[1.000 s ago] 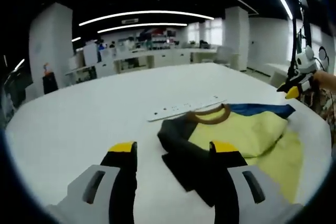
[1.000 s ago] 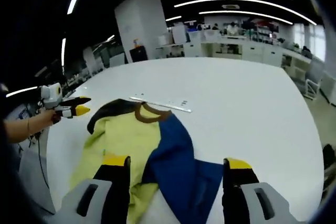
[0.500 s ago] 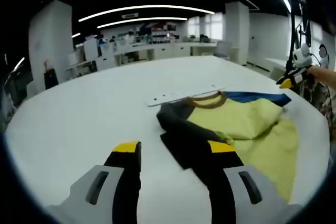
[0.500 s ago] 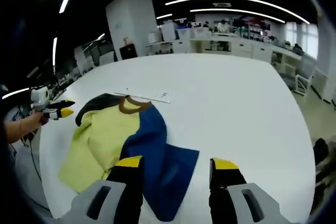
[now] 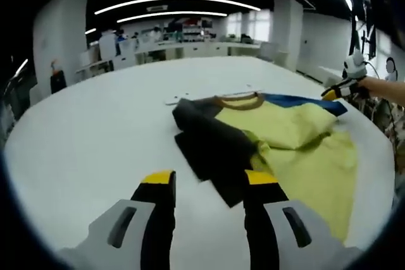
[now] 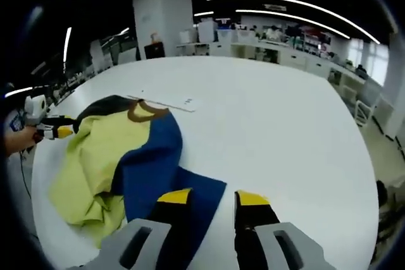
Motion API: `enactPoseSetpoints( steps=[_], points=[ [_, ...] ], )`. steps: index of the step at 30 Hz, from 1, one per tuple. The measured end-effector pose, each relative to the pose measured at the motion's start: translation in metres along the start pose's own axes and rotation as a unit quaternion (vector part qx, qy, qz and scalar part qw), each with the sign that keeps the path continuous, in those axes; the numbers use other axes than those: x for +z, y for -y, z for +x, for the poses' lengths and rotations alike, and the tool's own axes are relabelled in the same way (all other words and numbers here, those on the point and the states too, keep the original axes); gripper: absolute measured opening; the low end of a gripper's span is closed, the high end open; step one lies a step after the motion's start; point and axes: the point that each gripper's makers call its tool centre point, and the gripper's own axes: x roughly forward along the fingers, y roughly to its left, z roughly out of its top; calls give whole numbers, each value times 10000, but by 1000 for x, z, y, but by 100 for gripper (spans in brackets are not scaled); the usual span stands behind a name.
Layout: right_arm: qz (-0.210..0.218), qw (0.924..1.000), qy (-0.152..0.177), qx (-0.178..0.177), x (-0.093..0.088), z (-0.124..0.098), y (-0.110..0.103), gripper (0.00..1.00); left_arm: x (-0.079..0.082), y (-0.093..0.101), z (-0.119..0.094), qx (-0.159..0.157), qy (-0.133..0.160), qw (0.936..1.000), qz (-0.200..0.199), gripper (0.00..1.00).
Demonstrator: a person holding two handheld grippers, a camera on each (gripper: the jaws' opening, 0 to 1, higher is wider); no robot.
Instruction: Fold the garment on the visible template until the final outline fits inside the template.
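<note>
A garment with a yellow body (image 5: 297, 150), a brown collar (image 5: 238, 100), a black sleeve (image 5: 212, 143) and a blue sleeve (image 6: 158, 169) lies rumpled on the white table (image 5: 95, 137). My left gripper (image 5: 209, 181) is open, and the corner of the black sleeve lies just inside its right jaw. My right gripper (image 6: 214, 197) is open too, jaws fairly close; its left jaw hangs over the edge of the blue sleeve's end (image 6: 196, 191). The right gripper (image 5: 335, 91) shows by the blue sleeve in the left gripper view. The left gripper (image 6: 54, 131) shows beside the black sleeve in the right gripper view.
A flat white strip (image 6: 166, 100) with small marks lies on the table just beyond the collar. A hand (image 5: 386, 90) holds the far gripper. The table edge runs close behind each gripper. Desks, shelves and pillars (image 6: 161, 14) stand far back in the room.
Both views have dropped lower and closer to the garment. The jaws of both grippers stand nearer together than before, the right more so. The right gripper's left jaw now overlaps the blue sleeve's end.
</note>
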Motion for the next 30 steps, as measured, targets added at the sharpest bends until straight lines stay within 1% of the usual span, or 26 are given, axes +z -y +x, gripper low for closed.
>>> enactPoseSetpoints(
  steps=[3,6,8,12,14,16,17,19,21,24,25,26,28,30],
  points=[
    [-14,10000,-40,24,-3,8,-2,17,-4,2,3,-8,-27,10000,-38,31],
    [-71,9999,-130,16,-6,14,-2,16,-8,5,6,-30,-84,9998,-154,28],
    [-109,9998,-158,17,-6,20,4,14,-11,7,7,-62,-94,9998,-153,25],
    [-222,9995,-209,-13,-7,22,0,12,-21,9,12,-120,-234,9995,-147,21],
    [-282,9992,-293,-41,-9,23,0,11,-22,9,13,-162,-211,9993,-277,19],
    [-315,9990,-289,-85,-10,22,1,9,-26,7,14,-115,-296,9989,-343,18],
    [-320,9990,-296,-95,-10,21,1,9,-25,6,15,-122,-200,9992,-312,18],
    [-330,9989,-303,-100,-10,21,1,8,-25,5,19,-127,-226,9986,-465,17],
    [-458,9983,-329,-128,-10,21,2,7,-25,7,19,-142,-216,9987,-443,16],
    [-586,9975,-357,-156,-10,20,1,6,-25,7,20,-87,-256,9991,-324,13],
    [-607,9974,-363,-158,-10,20,1,6,-25,7,21,-96,-268,9990,-333,10],
    [-630,9972,-368,-155,-10,20,1,6,-26,11,21,-136,-281,9986,-436,7],
    [-668,9969,-377,-169,-11,20,1,4,-26,12,22,-139,-274,9977,-601,1],
    [-706,9965,-390,-204,-11,20,1,0,-26,12,23,-99,-241,9965,-794,0]
  ],
)
